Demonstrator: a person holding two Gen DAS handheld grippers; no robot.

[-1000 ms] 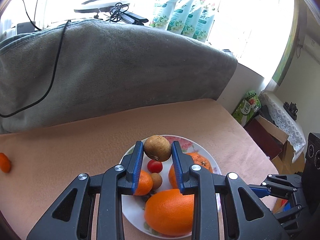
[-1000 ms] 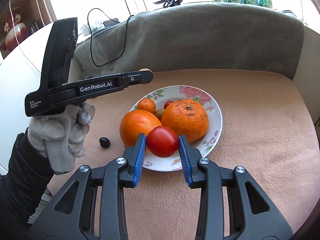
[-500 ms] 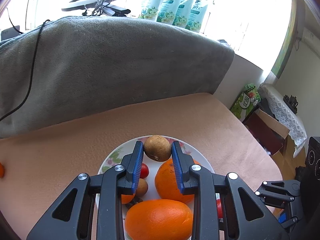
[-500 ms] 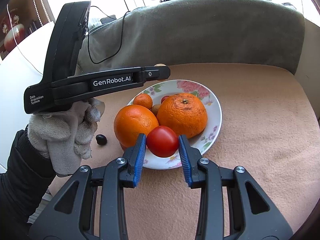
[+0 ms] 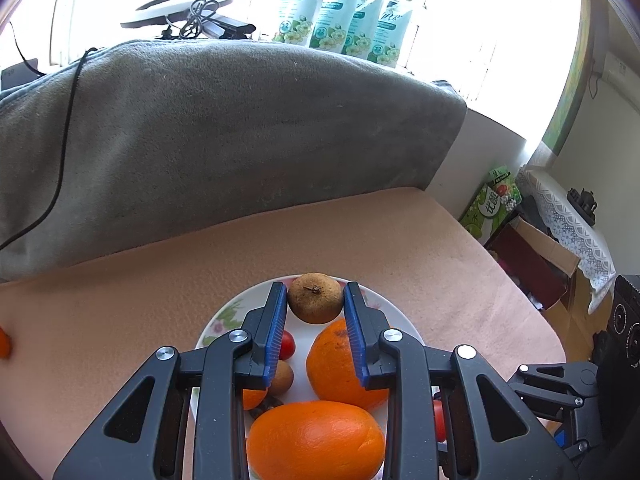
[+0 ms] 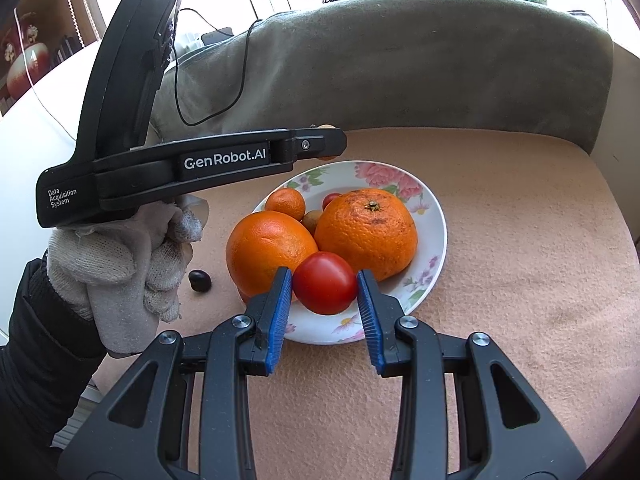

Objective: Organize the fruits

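My left gripper (image 5: 316,300) is shut on a round brown fruit (image 5: 316,298) and holds it above the far part of a flowered white plate (image 5: 224,316). Seen from the right wrist, the left gripper (image 6: 332,143) hangs over the plate's far left rim (image 6: 438,216). On the plate lie two big oranges (image 6: 270,252) (image 6: 366,232), a small mandarin (image 6: 285,204), a small brown fruit (image 6: 312,220) and a cherry tomato (image 6: 331,199). My right gripper (image 6: 325,292) is shut on a red tomato (image 6: 325,288) at the plate's near edge.
A dark small fruit (image 6: 199,280) lies on the peach cloth left of the plate, beside the gloved hand (image 6: 120,268). Another mandarin (image 5: 3,342) sits at the far left. A grey blanket-covered backrest (image 5: 224,132) with a black cable bounds the far side.
The left gripper with the brown fruit has drifted right, further over the plate. The right gripper and its tomato have kept still.
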